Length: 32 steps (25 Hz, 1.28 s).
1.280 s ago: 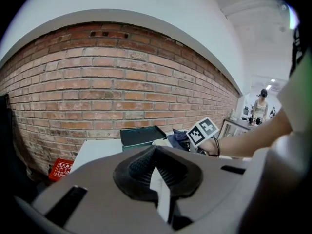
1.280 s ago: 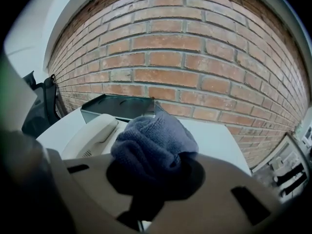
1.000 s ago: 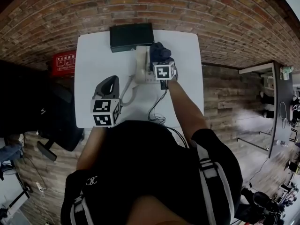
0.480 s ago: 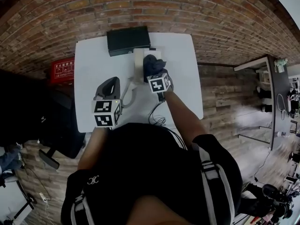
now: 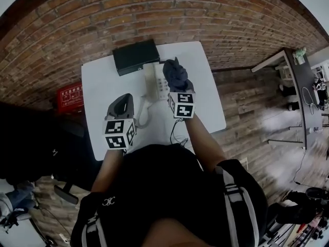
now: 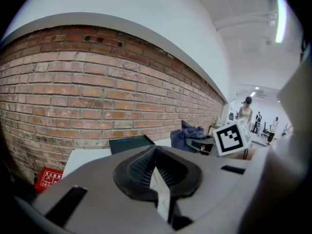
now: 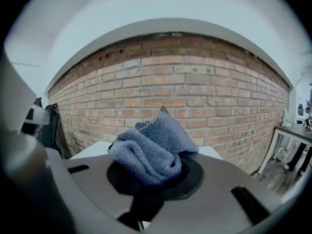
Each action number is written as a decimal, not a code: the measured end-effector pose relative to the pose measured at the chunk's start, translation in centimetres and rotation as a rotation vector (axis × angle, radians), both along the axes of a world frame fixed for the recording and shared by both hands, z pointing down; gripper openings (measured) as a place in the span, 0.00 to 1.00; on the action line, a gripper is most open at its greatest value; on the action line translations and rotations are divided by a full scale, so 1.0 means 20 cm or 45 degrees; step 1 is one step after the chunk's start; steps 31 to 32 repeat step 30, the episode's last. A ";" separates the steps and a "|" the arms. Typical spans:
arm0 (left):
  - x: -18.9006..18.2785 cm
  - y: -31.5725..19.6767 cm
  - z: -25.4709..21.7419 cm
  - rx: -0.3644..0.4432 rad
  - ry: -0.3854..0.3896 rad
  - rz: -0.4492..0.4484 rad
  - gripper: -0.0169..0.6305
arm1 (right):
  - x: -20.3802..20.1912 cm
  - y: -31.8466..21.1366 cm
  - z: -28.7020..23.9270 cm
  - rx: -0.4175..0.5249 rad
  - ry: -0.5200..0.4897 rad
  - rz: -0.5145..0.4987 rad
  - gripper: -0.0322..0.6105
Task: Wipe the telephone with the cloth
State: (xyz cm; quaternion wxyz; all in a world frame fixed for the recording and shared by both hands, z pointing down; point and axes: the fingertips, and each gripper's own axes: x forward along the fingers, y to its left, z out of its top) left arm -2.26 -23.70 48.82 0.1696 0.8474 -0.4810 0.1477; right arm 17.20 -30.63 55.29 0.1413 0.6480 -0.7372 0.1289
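Note:
A white telephone [image 5: 153, 81] lies on the white table [image 5: 97, 86], its coiled cord [image 5: 142, 115] looping toward me. My right gripper [image 5: 177, 84] [image 7: 151, 179] is shut on a bunched dark blue cloth [image 5: 175, 72] [image 7: 153, 147], held up just to the right of the telephone and pointing at the brick wall. The cloth [image 6: 187, 133] also shows in the left gripper view. To the left of the phone, near the cord, my left gripper [image 5: 121, 103] [image 6: 156, 172] has its jaws together, and I see nothing held between them. Only a thin white sliver shows in the seam.
A black box [image 5: 135, 56] [image 6: 129, 144] sits at the table's far edge against the brick wall. A red box [image 5: 71, 96] stands on the floor to the left. A thin black cable [image 5: 175, 133] trails across the near part of the table. Desks and people are far off to the right.
My right gripper has drawn the cloth from over the telephone to its right side. The left gripper has stayed about where it was.

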 end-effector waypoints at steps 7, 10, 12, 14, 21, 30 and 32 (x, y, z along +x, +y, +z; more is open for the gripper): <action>0.08 -0.06 -0.08 0.040 0.042 0.113 0.01 | 0.04 0.24 -0.49 0.322 -0.136 0.026 0.12; 0.14 -0.06 -0.07 0.039 0.043 0.160 0.01 | 0.07 0.34 -0.51 0.342 -0.117 0.047 0.12; 0.17 -0.05 -0.08 0.041 0.046 0.186 0.01 | 0.10 0.38 -0.52 0.347 -0.109 0.072 0.12; 0.21 -0.04 -0.08 0.047 0.048 0.207 0.01 | 0.12 0.42 -0.54 0.356 -0.116 0.090 0.12; 0.26 0.00 -0.10 0.057 0.058 0.240 0.01 | 0.16 0.47 -0.55 0.363 -0.157 0.107 0.12; 0.25 0.00 -0.11 0.068 0.071 0.237 0.01 | 0.15 0.47 -0.55 0.354 -0.144 0.120 0.12; 0.25 0.00 -0.11 0.068 0.071 0.237 0.01 | 0.15 0.47 -0.55 0.354 -0.144 0.120 0.12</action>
